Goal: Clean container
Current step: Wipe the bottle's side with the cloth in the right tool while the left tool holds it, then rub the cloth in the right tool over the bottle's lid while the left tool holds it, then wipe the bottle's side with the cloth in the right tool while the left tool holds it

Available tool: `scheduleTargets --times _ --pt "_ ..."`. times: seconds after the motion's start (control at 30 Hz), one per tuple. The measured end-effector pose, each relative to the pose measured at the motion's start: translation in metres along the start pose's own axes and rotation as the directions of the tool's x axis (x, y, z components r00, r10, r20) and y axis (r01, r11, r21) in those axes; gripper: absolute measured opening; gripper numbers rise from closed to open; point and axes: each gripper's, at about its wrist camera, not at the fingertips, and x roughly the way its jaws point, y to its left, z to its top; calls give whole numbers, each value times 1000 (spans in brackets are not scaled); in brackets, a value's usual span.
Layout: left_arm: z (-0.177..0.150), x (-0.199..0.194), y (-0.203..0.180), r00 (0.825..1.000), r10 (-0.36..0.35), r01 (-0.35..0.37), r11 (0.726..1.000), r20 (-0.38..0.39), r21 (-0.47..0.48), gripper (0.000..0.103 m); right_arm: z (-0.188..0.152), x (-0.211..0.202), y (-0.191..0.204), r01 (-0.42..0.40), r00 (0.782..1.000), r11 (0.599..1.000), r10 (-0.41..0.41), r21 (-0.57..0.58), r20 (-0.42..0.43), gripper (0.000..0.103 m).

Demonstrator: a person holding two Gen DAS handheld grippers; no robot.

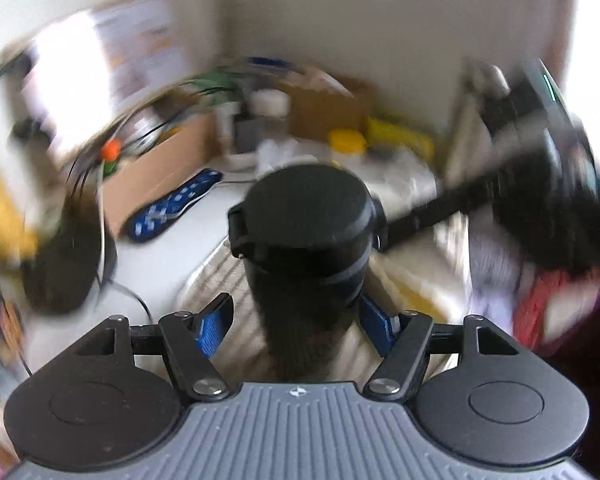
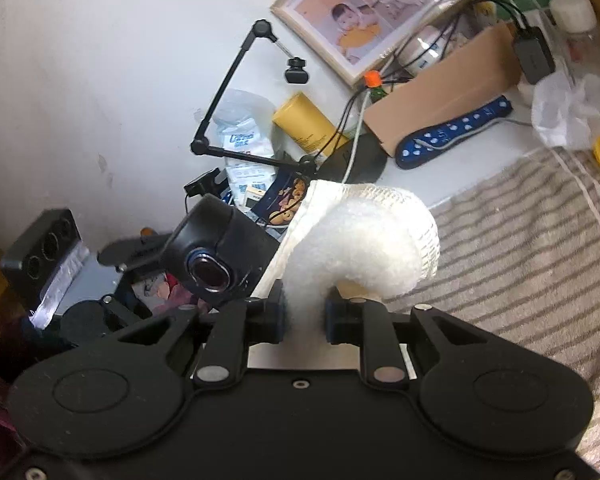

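Tumbler (image 1: 308, 248), frame centre, between my left claw (image 1: 296, 326)'s spread fingers; right claw (image 2: 303, 316) pinches cloth (image 2: 360, 240). Wiping step; next regrip.

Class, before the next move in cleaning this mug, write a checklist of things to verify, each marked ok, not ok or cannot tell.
1. White cloth clamped in right hand-held gripper: ok.
2. Left hand-held gripper gripping black mug: not ok; one blue pad stands clear of it.
3. Lid off for cleaning inside: not ok; it is on.
4. Mug base resting on striped mat: cannot tell; base hidden.
5. Left wrist view sharp: not ok; blurred.
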Motion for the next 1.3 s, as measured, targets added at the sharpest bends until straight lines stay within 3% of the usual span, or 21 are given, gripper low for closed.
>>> scheduleTargets --times 0.1,0.17,0.27,0.37,0.53,0.7,0.8,0.9,1.03,1.3 --pt "-1 -4 -1 998 38 -31 990 48 -141 68 0 7 2 0 1000 1000 -1 -30 -25 18" --pt "1 -4 -8 995 84 -77 989 54 -129 68 0 10 3 -8 999 999 6 -42 -43 18" --pt "1 -4 -16 991 116 -114 993 68 -35 64 -1 13 5 -27 997 998 23 -63 -73 19" --pt "0 -4 -12 994 79 -81 996 80 31 63 2 9 5 -41 996 996 35 -74 -82 19" --pt "-3 -4 -5 993 -81 60 972 84 226 63 21 -8 4 -104 992 991 97 -88 -80 19" --pt "-1 -2 -6 993 -94 74 967 70 244 63 42 -24 17 -237 971 966 235 -99 -38 19" --pt "-3 -2 -12 993 -86 65 969 79 238 63 45 -25 17 -278 960 958 279 -70 -1 19" --pt "-4 -3 -13 993 -77 56 974 89 222 63 39 -19 2 -272 962 962 272 3 24 18" --pt "-5 -4 -12 994 -64 43 976 92 213 64 23 -2 -18 -226 974 970 228 91 -6 19" --pt "-6 -8 -11 995 -36 19 981 89 191 64 10 22 -28 -149 983 985 157 89 -92 19"
